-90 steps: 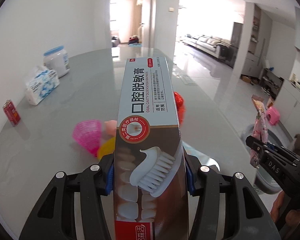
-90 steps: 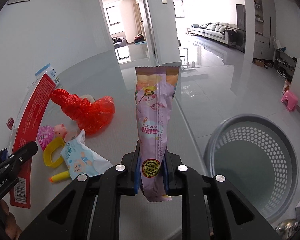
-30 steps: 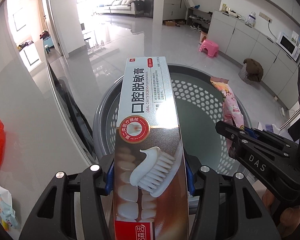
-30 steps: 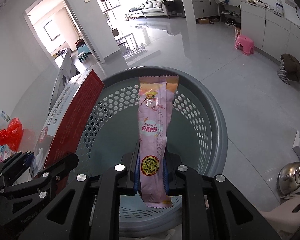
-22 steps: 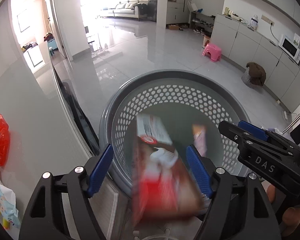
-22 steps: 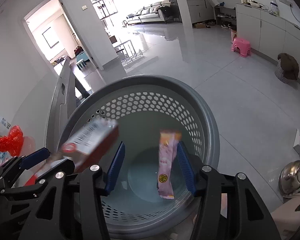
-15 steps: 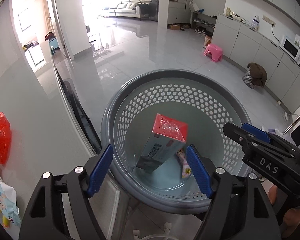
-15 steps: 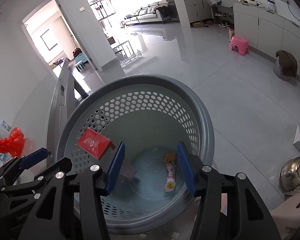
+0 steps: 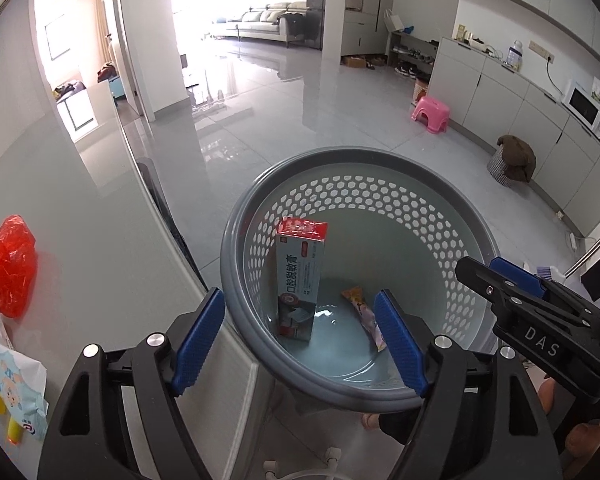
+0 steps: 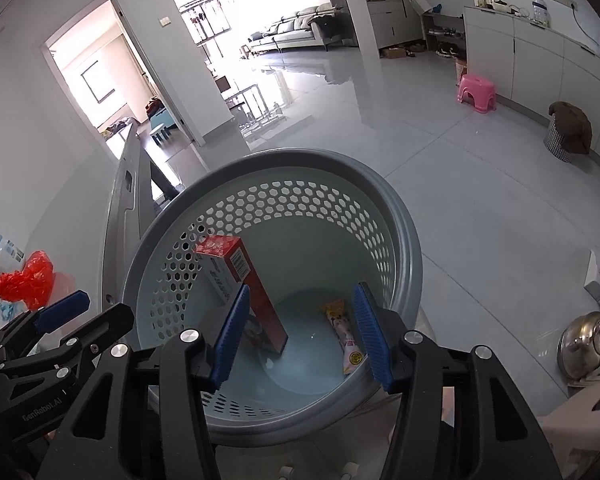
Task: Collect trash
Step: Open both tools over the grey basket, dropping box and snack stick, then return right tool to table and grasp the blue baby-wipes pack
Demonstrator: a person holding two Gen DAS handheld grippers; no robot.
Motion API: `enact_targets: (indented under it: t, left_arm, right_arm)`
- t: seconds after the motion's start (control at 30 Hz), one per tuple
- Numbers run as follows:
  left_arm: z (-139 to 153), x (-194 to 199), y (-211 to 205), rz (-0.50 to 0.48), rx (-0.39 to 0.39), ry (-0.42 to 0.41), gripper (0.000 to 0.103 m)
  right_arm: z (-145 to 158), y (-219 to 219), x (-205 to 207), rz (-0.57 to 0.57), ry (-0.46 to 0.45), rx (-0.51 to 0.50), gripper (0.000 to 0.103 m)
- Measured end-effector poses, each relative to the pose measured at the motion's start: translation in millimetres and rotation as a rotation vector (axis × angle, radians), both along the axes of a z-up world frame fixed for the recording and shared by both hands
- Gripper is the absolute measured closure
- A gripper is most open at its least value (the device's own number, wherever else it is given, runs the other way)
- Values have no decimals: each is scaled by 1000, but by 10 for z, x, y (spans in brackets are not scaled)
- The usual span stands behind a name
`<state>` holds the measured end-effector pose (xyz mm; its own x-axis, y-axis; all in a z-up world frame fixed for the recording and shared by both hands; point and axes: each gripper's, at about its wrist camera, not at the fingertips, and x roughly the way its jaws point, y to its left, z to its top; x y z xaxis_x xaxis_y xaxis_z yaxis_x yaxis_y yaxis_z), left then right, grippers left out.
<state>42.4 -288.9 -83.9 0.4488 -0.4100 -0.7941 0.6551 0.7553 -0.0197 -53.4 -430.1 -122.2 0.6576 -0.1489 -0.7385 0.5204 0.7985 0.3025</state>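
Note:
A grey perforated waste basket (image 9: 432, 394) stands on the floor beside the table; it also shows in the right wrist view (image 10: 404, 236). Inside it a toothpaste box (image 9: 300, 276) leans upright on its end, seen too in the right wrist view (image 10: 256, 292). A pink snack wrapper (image 9: 364, 316) lies on the basket floor, also in the right wrist view (image 10: 346, 336). My left gripper (image 9: 300, 340) is open and empty above the basket's near rim. My right gripper (image 10: 300, 332) is open and empty over the basket.
On the grey table (image 9: 80, 240) at the left lie a red plastic bag (image 9: 4, 264) and a light blue wipes packet (image 9: 16, 384). A pink stool (image 9: 430, 112) stands on the tiled floor, and a metal kettle (image 10: 584, 344) sits low on the right.
Both grippers opened and let go over the basket. The toothpaste box and the pink wrapper fell in and have settled, the box tipping to lean upright.

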Motion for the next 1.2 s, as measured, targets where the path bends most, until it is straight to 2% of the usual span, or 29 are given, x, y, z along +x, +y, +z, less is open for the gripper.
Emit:
enact_targets:
  t: [0.67, 1.0, 1.2]
  left_arm:
    - [327, -192, 565, 83, -40, -81, 22]
    - [424, -245, 923, 141, -41, -104, 21]
    - [459, -259, 1302, 206, -45, -117, 21]
  right_arm:
    - [314, 472, -189, 56, -40, -35, 51]
    - [372, 767, -150, 124, -50, -29, 50]
    - [415, 1055, -54, 192, -60, -43, 49]
